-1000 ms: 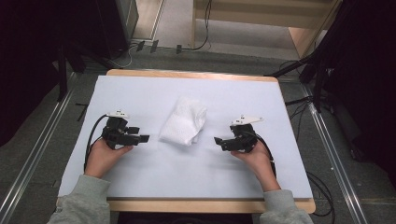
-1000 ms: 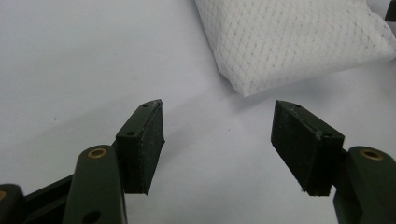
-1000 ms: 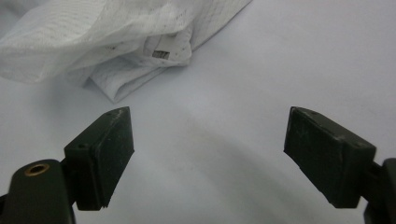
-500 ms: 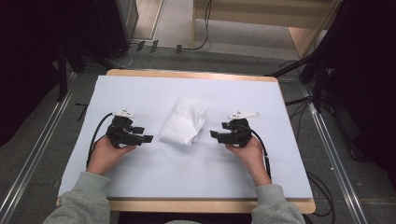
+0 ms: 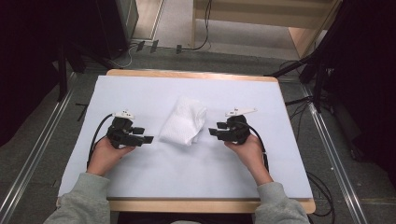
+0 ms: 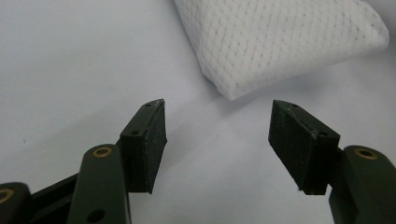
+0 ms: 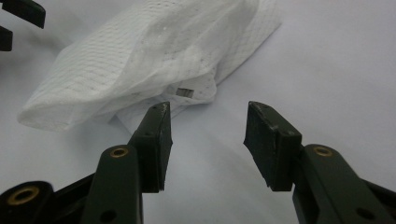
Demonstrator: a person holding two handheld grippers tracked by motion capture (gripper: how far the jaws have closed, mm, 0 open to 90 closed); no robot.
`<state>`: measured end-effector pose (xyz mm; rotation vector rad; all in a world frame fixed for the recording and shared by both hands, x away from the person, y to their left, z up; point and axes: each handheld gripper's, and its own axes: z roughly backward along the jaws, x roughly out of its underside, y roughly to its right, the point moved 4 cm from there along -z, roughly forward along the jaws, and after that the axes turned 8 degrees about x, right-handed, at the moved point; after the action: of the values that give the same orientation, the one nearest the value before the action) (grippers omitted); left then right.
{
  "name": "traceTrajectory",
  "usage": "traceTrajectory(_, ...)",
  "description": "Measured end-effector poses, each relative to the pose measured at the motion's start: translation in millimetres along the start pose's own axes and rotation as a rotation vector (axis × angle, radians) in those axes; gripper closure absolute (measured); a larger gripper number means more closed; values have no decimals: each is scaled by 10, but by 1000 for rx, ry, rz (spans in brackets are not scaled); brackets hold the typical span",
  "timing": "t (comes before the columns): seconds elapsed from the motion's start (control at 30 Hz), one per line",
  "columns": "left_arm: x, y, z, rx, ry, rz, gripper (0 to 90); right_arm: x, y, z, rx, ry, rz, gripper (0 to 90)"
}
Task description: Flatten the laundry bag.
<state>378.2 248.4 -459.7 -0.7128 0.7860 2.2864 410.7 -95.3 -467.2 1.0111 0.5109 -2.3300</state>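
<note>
Fingers of the left gripper (image 6: 218,140) and right gripper (image 7: 205,140) stand spread, grasping nothing, beside the soft, light, folded white textured cloth (image 5: 184,121), best pinched at a loose corner.

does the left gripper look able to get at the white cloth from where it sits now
Probably yes. The left gripper is open, aimed at the near corner of the white cloth, with only bare table cover between them.

Left hand (image 5: 106,151) gripping the left claw (image 5: 145,138), jaws gaping apart and pointing inward, right hand (image 5: 247,148) gripping the right claw (image 5: 214,132), jaws likewise spread, the 2 claws facing each other, both grey-sleeved forearms reaching forward.
</note>
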Motion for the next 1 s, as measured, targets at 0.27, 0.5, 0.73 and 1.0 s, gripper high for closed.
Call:
traceTrajectory(0.27, 10, -13, 31, -19, 14, -5, 392, -37, -73, -69, -4, -12, 17, 648)
traceTrajectory(0.5, -6, 35, 21, -23, 17, -37, 387, -16, -148, -101, -5, -38, 45, 826)
traceTrajectory(0.73, 1, 37, 35, -32, 23, -32, 386, 16, -211, -228, -36, -69, 37, 892)
traceTrajectory(1.0, 53, 65, 90, -42, 32, -25, 385, 34, -299, -397, -53, -107, 51, 892)
